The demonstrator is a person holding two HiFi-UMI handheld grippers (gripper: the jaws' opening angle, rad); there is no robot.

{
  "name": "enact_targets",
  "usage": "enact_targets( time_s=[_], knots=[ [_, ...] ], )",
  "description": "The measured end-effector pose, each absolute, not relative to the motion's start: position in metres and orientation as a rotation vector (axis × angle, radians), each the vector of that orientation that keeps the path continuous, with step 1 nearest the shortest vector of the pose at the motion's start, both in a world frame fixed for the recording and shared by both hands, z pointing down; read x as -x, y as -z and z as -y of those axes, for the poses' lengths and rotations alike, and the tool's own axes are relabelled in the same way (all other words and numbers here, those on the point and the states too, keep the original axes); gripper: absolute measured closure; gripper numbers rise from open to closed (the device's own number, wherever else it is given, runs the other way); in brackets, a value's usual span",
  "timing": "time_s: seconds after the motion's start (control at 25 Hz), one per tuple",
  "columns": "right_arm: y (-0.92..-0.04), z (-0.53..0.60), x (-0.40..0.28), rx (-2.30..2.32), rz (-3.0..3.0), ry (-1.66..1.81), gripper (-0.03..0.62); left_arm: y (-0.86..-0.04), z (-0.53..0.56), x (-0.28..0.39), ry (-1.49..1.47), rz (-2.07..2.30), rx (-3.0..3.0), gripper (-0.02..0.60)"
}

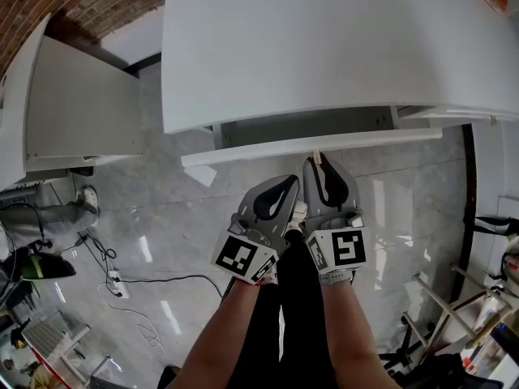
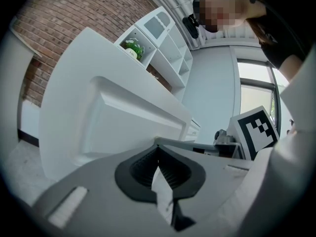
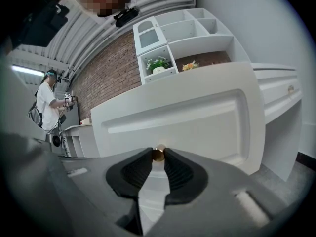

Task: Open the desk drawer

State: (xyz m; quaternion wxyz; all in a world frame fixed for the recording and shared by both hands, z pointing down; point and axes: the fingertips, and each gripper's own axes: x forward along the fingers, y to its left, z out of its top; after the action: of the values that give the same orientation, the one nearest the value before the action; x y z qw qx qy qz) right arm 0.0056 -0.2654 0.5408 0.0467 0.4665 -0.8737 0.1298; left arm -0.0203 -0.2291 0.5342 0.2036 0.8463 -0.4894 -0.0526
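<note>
**Two hand-held grippers at the desk drawer, one clamped on its knob**

Both tools are held side by side in front of a white desk. The desk drawer (image 1: 324,144) hangs just under the front edge of the white surface (image 1: 324,47). It stands partly pulled out, so a strip of its grey inside shows from above.

The right hand-held gripper (image 1: 318,160) reaches the paneled drawer front (image 3: 207,117). Its two dark jaw tips are closed on the small brass knob (image 3: 158,153), one tip touching each side.

The left hand-held gripper (image 1: 292,181) lies just beside the right one, its tip a little short of the drawer front. Its jaws meet at the tips with nothing between them (image 2: 158,149).

Below both tools is a pale marbled floor (image 1: 162,217) with a thin cable (image 1: 154,280) trailing across it. Behind the desk, the right gripper view shows a white shelf unit (image 3: 197,28) against a brick wall (image 3: 108,83).
</note>
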Motion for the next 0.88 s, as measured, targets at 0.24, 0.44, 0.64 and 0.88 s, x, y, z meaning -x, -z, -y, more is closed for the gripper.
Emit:
enact_targets(
  time_s=[0.24,0.44,0.64,0.88],
  knots=[
    [-0.542,0.250,-0.011,-1.424,2.672,-0.396,0.520,-0.533,0.217,0.014,0.135,1.344,-2.379,0.578],
    [-0.542,0.240,-0.014,-1.424,2.672,-0.391,0.522,-0.532,0.211,0.006,0.136,1.330,-2.392,0.578],
    [-0.541,0.230,-0.018,-1.430,2.666,-0.394,0.522,-0.531,0.205,0.004,0.133,1.312,-2.404,0.578],
    [-0.540,0.214,-0.023,-1.453,2.659,-0.382,0.522,-0.528,0.194,-0.001,0.123,1.287,-2.437,0.578]
  ],
)
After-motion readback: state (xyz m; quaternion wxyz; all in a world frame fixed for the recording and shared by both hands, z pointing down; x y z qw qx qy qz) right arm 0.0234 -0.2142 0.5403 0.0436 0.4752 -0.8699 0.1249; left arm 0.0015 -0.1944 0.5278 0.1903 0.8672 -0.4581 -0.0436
